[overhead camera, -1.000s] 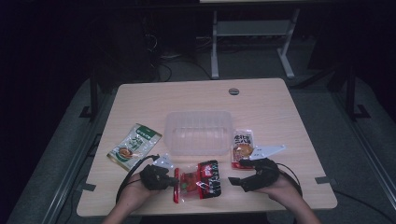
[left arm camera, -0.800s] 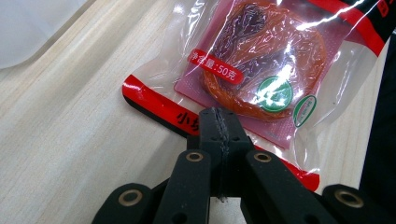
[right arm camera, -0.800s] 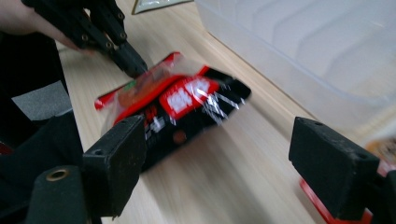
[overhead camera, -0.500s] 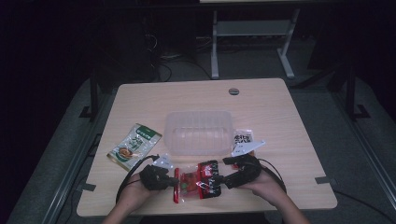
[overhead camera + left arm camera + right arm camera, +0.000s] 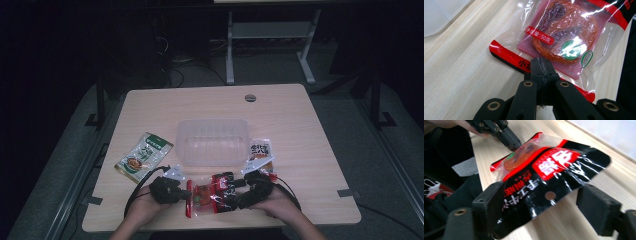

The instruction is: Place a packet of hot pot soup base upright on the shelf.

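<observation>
— One shiny red, black and clear plastic snack pack [image 5: 211,194] lies near the front edge of the pale wooden bench [image 5: 310,130]. Who has it?

— The left gripper [image 5: 540,65] does. Its jaws are pinched tight on the pack's red edge. You can see the orange-red food through the clear part.

— And the right gripper [image 5: 549,207]?

— Its jaws stand wide apart, one on each side of the pack's black end. That end with the little round hole sits between them. It looks lifted a bit off the bench, and the jaws are not squeezing it.

— What is close by?

— A clear plastic tub [image 5: 212,141] sits just behind the pack, in the middle of the bench. A green and white food pouch [image 5: 144,156] lies to the left of the tub. A small white and orange packet [image 5: 260,152] lies just to the right of the tub. The person's hands come in from the bottom, one on each gripper.
</observation>
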`<control>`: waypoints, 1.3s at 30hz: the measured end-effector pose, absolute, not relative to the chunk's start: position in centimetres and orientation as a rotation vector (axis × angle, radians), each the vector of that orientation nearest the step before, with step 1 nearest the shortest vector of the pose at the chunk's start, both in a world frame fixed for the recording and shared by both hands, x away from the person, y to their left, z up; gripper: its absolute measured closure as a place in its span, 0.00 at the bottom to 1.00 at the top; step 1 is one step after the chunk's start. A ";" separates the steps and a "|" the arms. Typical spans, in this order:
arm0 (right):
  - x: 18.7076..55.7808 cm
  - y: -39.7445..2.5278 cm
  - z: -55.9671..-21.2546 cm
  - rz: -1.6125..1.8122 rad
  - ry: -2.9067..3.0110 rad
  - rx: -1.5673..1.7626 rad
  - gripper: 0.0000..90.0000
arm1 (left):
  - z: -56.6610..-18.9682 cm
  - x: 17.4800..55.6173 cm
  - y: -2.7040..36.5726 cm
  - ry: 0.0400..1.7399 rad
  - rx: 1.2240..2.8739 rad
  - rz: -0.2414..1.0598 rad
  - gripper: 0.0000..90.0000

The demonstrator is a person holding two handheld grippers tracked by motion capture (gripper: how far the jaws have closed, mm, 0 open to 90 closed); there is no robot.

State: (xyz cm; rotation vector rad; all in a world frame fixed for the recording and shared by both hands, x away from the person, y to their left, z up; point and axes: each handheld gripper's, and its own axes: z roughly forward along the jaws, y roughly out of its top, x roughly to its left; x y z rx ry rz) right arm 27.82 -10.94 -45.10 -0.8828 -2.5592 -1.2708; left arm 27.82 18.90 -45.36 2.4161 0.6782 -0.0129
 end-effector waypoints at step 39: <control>28.9 -9.7 -43.2 -1.521 -2.373 -0.594 1.00 | -45.2 27.9 19.3 0.704 2.373 -0.073 0.97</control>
